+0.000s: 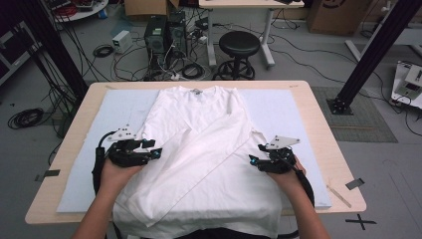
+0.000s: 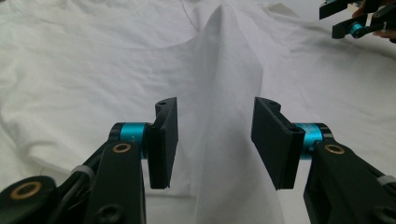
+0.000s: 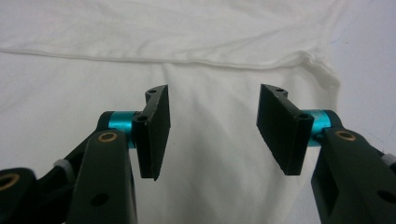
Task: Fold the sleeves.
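Fingers of the left gripper (image 2: 215, 140) stand apart around a raised fold of the white cotton T-shirt (image 2: 224, 70); the right gripper (image 3: 212, 133) gapes above flat cloth.

Both forearms reach in from the near edge, each hand wrapped around its tongs. The left tongs (image 1: 155, 151) point inward, jaws parted and pressing on nothing. The right tongs (image 1: 252, 159) face them, jaws likewise standing apart.
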`<move>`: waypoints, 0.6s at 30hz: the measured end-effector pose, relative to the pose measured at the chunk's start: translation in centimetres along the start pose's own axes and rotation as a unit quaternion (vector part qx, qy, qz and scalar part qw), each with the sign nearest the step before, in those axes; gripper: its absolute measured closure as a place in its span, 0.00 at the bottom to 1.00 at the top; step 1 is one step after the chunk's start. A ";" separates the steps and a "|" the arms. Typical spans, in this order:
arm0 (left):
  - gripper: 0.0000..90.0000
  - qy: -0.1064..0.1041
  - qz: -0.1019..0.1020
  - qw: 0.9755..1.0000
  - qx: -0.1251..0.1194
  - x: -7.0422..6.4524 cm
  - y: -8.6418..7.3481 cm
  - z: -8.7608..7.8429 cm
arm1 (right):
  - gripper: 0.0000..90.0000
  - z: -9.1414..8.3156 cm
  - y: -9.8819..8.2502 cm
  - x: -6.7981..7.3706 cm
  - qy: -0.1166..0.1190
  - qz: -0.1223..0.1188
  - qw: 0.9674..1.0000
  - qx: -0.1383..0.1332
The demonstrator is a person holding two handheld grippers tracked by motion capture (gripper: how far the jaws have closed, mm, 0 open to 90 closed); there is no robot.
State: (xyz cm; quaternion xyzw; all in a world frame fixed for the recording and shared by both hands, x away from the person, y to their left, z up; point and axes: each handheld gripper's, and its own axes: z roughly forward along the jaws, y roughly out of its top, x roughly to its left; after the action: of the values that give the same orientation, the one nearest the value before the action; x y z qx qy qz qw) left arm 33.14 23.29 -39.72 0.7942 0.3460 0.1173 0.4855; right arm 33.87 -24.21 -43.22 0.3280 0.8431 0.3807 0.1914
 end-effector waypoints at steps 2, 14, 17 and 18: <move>0.56 -0.003 0.000 1.000 -0.001 0.2 -0.5 -0.6 | 0.50 -0.1 0.0 0.1 -0.001 -0.002 1.000 -0.001; 0.93 -0.038 0.032 0.997 0.064 0.3 -1.6 -0.3 | 0.50 -0.1 -0.1 0.0 0.000 0.002 1.000 0.000; 0.97 -0.029 0.029 0.998 0.054 0.5 -1.1 -1.1 | 0.50 -0.2 -0.1 0.0 0.000 0.002 1.000 -0.001; 0.97 -0.026 0.034 0.998 0.047 0.5 -0.8 -1.6 | 0.50 -0.2 -0.1 0.0 -0.001 0.002 1.000 -0.002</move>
State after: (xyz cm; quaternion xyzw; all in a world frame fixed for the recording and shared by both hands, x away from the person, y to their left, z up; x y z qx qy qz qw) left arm 32.34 24.96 -39.65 0.8303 0.3115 0.0969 0.4518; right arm 33.74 -24.33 -43.19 0.3291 0.8417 0.3826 0.1919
